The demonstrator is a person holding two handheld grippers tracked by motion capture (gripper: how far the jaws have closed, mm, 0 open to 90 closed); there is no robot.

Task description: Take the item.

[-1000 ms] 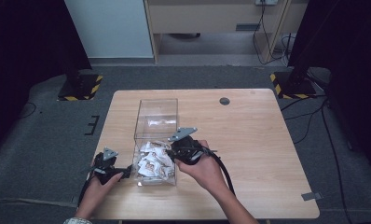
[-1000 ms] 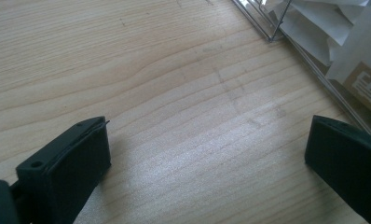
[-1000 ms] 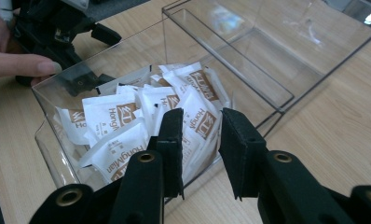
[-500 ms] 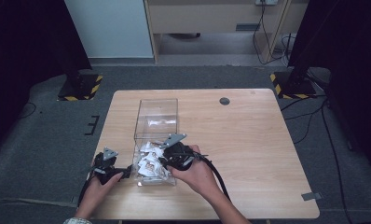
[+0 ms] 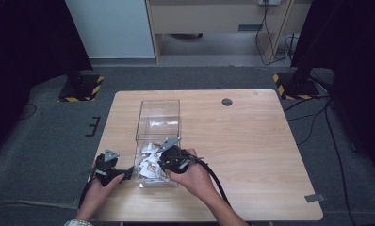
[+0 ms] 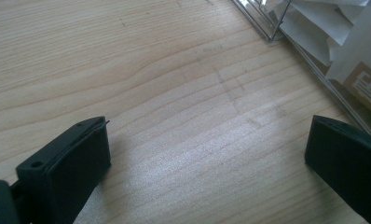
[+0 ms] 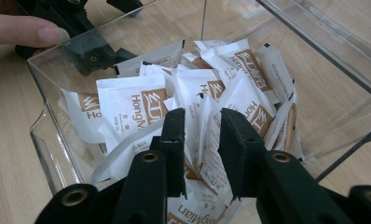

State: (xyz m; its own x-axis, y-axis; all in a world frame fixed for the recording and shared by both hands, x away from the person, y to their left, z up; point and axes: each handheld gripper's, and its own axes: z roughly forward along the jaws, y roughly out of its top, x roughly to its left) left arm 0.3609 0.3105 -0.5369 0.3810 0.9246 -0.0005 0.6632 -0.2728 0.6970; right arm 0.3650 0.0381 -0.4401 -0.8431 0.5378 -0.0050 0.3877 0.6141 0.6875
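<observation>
Item: packets (image 7: 193, 107), heaped in the near end of a clear bin (image 5: 158, 123) at the worktop's (image 5: 251, 155) 7 o'clock.

Right tool (image 7: 200, 140): jaws just been narrowing, a packet edge between them, not clearly pinched. Advice: close on one packet alone, lift straight up.

Left tool (image 6: 207, 154): wide open, empty, at the bin's 9 o'clock.

Right gripper view reads the packets' print; the high view gives only layout.
</observation>
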